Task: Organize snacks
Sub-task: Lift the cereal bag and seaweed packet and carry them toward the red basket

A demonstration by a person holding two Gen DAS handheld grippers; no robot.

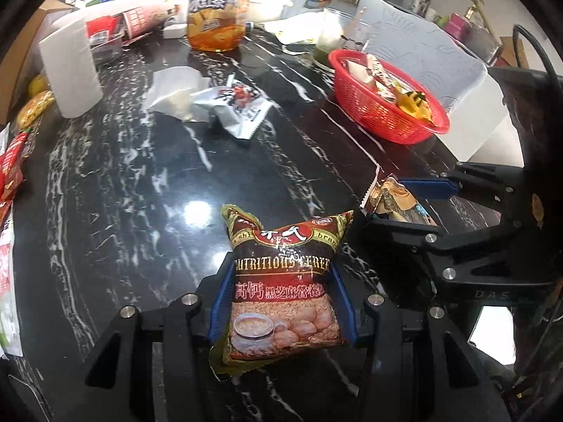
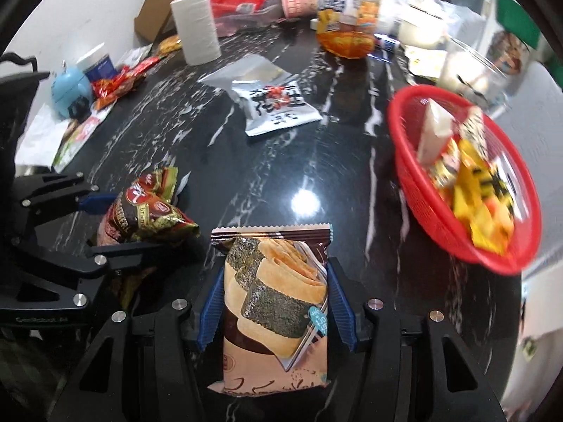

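**Both claws loaded, basket waiting**

The left claw (image 1: 283,299) is clamped on a cereal packet (image 1: 281,288), its blue fingers (image 1: 221,302) pressing the packet's two long edges so the soft bag hangs flat and cannot slip. The right claw (image 2: 276,302) grips a seaweed roll packet (image 2: 276,302) the same way, by the sides, picture face up. Both packets appear lifted just above the dark marble surface (image 1: 140,211), probably for carrying.

The red basket (image 2: 415,172) sits at about two o'clock in each view, near the surface's edge, already holding several yellow and white snacks; it looks like the collecting place, so I judge both packets are headed there. A white crab-print packet (image 2: 278,109) lies loose at twelve o'clock, not yet gathered. The right-hand view is blurred around the basket.
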